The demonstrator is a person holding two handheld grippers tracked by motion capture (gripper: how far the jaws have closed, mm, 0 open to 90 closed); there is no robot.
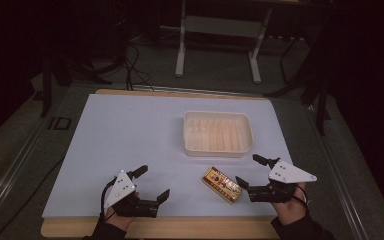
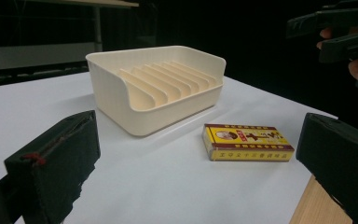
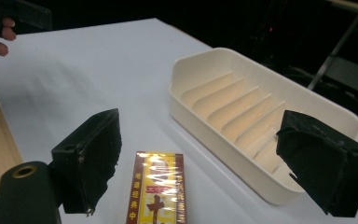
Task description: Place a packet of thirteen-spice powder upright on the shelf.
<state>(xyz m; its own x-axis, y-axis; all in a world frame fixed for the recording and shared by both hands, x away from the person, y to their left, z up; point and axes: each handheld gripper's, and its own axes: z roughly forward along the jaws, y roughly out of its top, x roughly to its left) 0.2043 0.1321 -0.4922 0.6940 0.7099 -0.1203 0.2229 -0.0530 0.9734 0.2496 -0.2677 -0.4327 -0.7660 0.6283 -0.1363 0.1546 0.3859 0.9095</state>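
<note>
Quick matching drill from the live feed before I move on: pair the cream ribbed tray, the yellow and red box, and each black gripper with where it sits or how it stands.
Things:
1. cream ribbed plastic tray
2. flat yellow and red printed box
3. left gripper
4. right gripper

States:
A. jaws open, at the near left of the white table
B. lying flat just in front of the tray
C. jaws open, beside the box's right end
D. empty, upright, farthest from the person

Pairs: 1-D, 2-B, 3-A, 4-C
</note>
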